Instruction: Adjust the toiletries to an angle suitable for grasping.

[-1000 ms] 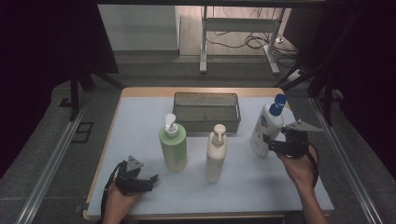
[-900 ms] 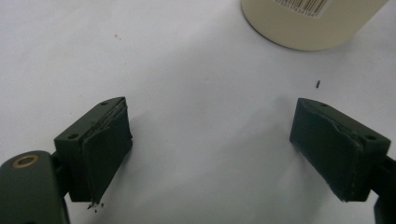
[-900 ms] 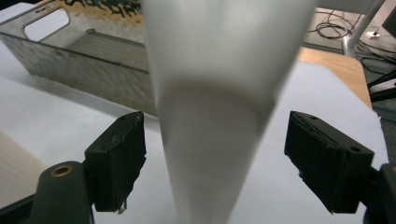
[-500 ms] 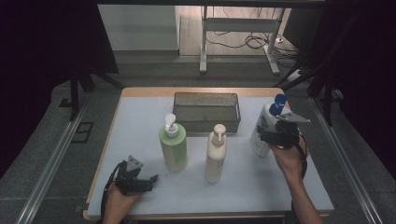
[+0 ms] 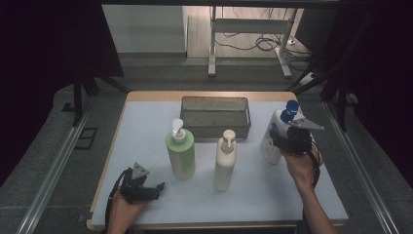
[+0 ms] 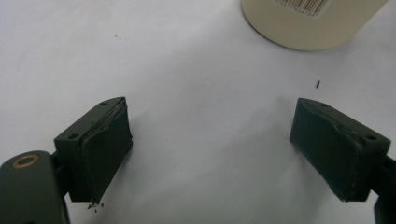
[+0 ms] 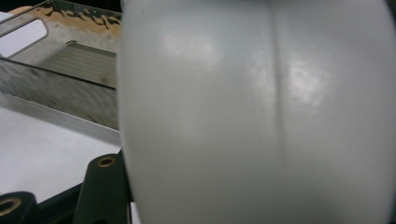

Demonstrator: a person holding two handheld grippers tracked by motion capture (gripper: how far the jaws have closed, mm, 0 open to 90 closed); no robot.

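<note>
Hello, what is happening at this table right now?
A person works at a white table with a gripper in each hand. The right gripper has its jaws around the white bottle with a blue cap, and they have just been closing on it. Whether the fingers already press it, I cannot tell. The left gripper rests open on the table near the green pump bottle. A cream pump bottle and a metal mesh basket stand untouched.

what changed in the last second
The right gripper moved in from beside the white bottle onto its body, its jaws closing around it. The left gripper, green bottle, cream bottle and basket stayed put.
</note>
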